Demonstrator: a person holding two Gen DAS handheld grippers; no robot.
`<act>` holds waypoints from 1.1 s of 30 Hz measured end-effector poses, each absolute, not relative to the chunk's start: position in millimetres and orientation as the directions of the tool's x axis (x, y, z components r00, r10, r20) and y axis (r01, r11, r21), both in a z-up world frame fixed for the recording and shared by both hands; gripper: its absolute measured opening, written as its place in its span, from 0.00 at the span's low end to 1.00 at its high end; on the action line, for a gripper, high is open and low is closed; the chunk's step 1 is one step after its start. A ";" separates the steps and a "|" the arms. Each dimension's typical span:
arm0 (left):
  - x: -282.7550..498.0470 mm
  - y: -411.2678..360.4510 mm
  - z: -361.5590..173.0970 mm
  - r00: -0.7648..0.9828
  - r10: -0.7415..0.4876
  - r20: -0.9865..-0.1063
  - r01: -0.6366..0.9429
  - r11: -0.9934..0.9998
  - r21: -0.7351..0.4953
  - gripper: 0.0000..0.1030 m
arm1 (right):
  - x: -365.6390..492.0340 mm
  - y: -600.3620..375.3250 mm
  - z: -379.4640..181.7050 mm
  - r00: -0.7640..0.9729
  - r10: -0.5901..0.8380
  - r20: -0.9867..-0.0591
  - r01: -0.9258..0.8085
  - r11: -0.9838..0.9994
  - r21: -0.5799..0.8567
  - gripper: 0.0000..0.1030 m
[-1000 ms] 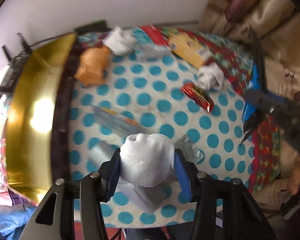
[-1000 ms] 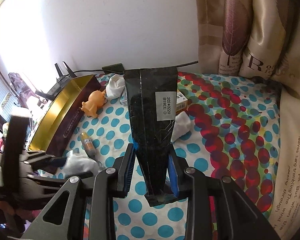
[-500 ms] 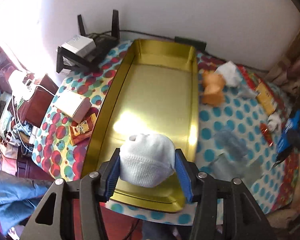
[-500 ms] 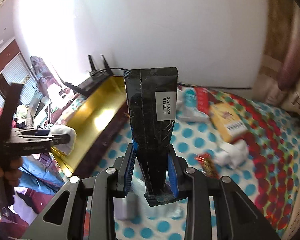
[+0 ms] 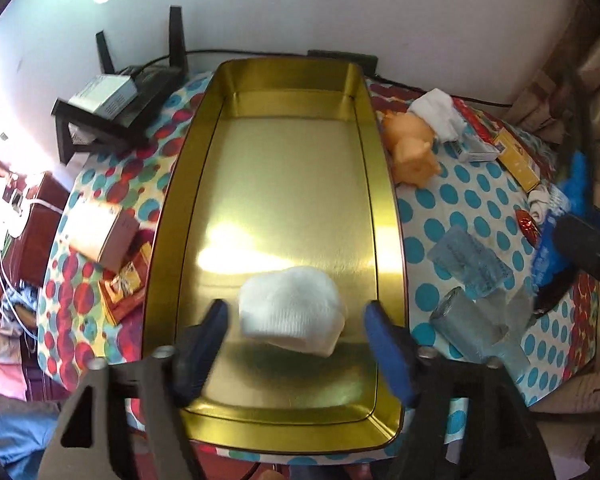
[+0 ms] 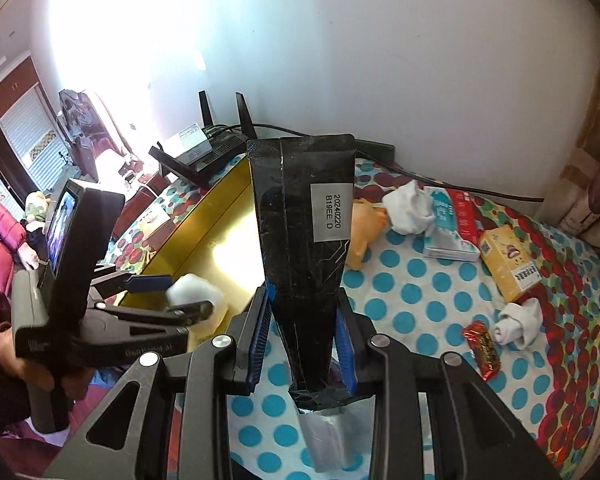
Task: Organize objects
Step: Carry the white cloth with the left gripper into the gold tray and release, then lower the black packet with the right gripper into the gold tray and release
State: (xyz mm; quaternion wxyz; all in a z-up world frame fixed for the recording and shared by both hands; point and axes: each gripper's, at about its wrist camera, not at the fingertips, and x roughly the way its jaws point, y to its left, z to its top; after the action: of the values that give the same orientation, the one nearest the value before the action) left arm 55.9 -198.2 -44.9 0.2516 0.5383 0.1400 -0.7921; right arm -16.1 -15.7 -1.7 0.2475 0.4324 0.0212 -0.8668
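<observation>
A gold metal tray (image 5: pixel 386 216) lies on the dotted cloth. My left gripper (image 5: pixel 294 320) is open over the tray's near half, its blue pads spread wide. A rolled white sock (image 5: pixel 292 316) sits between them, free of both pads, over the tray floor. In the right wrist view the left gripper (image 6: pixel 176 292) and the sock (image 6: pixel 192 286) show at the tray (image 6: pixel 204 224). My right gripper (image 6: pixel 304 344) is shut on a tall black packet (image 6: pixel 304 216) with a white label, held upright above the cloth.
Right of the tray lie an orange toy (image 5: pixel 412 152), a white sock (image 5: pixel 436 114), small boxes (image 5: pixel 516 160), a red candy wrapper (image 6: pixel 482 348), another rolled sock (image 6: pixel 518 322) and clear plastic packets (image 5: pixel 472 264). A router (image 5: pixel 120 92) stands at the back left. A small box (image 5: pixel 96 230) lies left of the tray.
My left gripper carried the sock from the cloth to over the tray, then opened and let it go. My right gripper kept hold of the black packet and swung left.
</observation>
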 end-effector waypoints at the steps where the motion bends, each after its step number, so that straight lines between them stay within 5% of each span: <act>1: 55.9 -198.1 -44.1 -0.297 -0.264 -0.918 0.551 -0.832 0.061 0.80 | -18.5 -21.4 -1.7 -0.504 -0.409 -0.760 0.446 -0.877 0.176 0.28; 18: 141.8 -213.1 0.9 -0.393 -0.422 -0.817 0.572 -0.808 0.143 0.86 | -113.8 -138.4 -9.6 -0.382 -0.485 -0.787 0.448 -0.842 0.302 0.28; 33: 179.2 -234.0 8.5 -0.384 -0.469 -0.795 0.618 -0.770 0.157 0.88 | -139.5 -197.0 -76.0 -0.297 -0.303 -0.906 0.352 -0.916 0.191 0.31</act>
State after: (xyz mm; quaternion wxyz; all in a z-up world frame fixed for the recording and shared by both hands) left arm 179.2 -234.0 8.5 0.3284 0.4476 0.0830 -0.8276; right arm -139.5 -197.0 -76.0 0.2033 0.5570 0.0221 -0.8049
